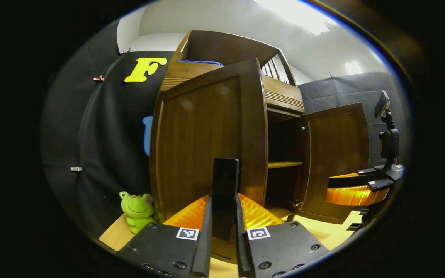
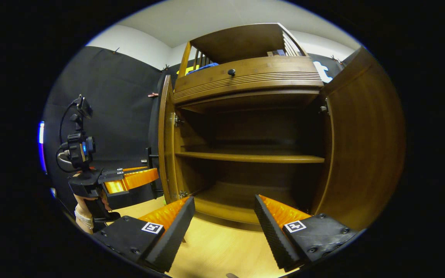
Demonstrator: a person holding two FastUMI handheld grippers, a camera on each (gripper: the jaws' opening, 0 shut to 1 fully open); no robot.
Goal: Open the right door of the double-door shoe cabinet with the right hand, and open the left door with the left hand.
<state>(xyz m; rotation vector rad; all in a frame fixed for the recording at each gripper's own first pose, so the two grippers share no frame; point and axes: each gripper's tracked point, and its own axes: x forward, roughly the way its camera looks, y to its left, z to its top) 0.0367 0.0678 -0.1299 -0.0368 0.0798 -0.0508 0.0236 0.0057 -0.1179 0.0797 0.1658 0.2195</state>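
Observation:
The brown wooden shoe cabinet point(image 2: 245, 83) stands with both doors swung out. In the left gripper view, my left gripper point(image 1: 224, 202) is shut on the dark upright handle point(image 1: 225, 173) of the left door point(image 1: 199, 143), which faces the camera. The right door point(image 1: 338, 162) stands wide open beyond it, with the right gripper point(image 1: 355, 191) beside it. In the right gripper view, my right gripper point(image 2: 224, 226) is open and holds nothing, facing the bare inner shelf point(image 2: 249, 156). The right door point(image 2: 365, 146) is at its right, the left door point(image 2: 165, 139) edge-on at its left.
A green frog plush point(image 1: 136, 210) sits on the light wooden floor point(image 2: 214, 247) at the cabinet's left corner. A drawer with a dark knob point(image 2: 231, 72) runs above the doors. Something blue point(image 1: 201, 61) lies on top. A hand point(image 2: 83, 216) holds the left gripper point(image 2: 129, 181).

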